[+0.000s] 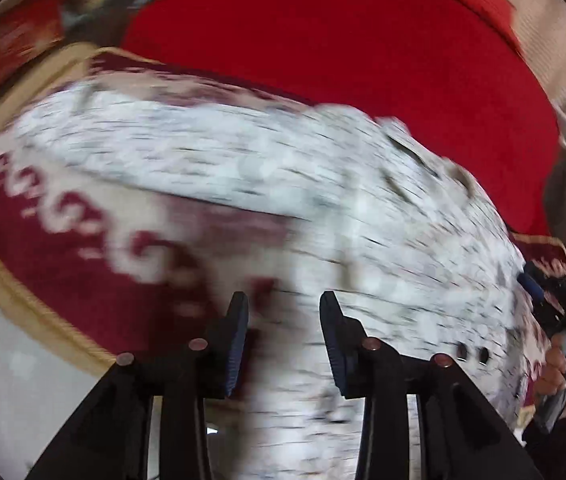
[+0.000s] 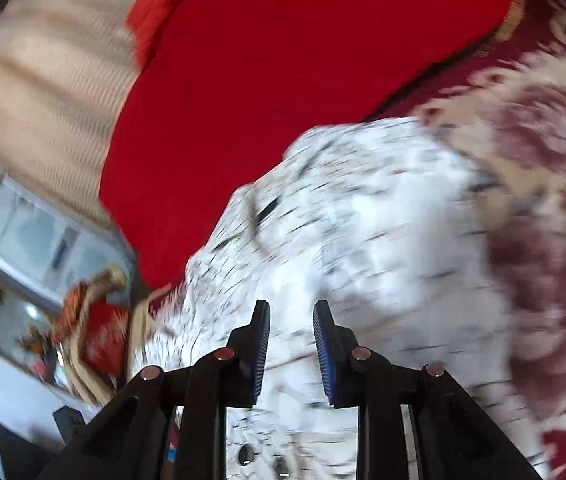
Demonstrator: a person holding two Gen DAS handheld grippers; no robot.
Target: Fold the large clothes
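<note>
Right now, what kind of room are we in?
Probably a home living room: a patterned maroon carpet, a bright red cloth spread over it, and a white patterned garment laid out for folding.

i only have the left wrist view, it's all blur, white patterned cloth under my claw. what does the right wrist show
Observer: The right claw hangs over the same white patterned garment, jaws apart, with nothing between them.
Operator: anything on its far side i can't see
Observer: Yes, to its left, past the edge of the red blanket, stands a glass-fronted cabinet.
Operator: any clutter near that
Observer: A red and orange bundle sits below the cabinet; it is too blurred to identify.
</note>
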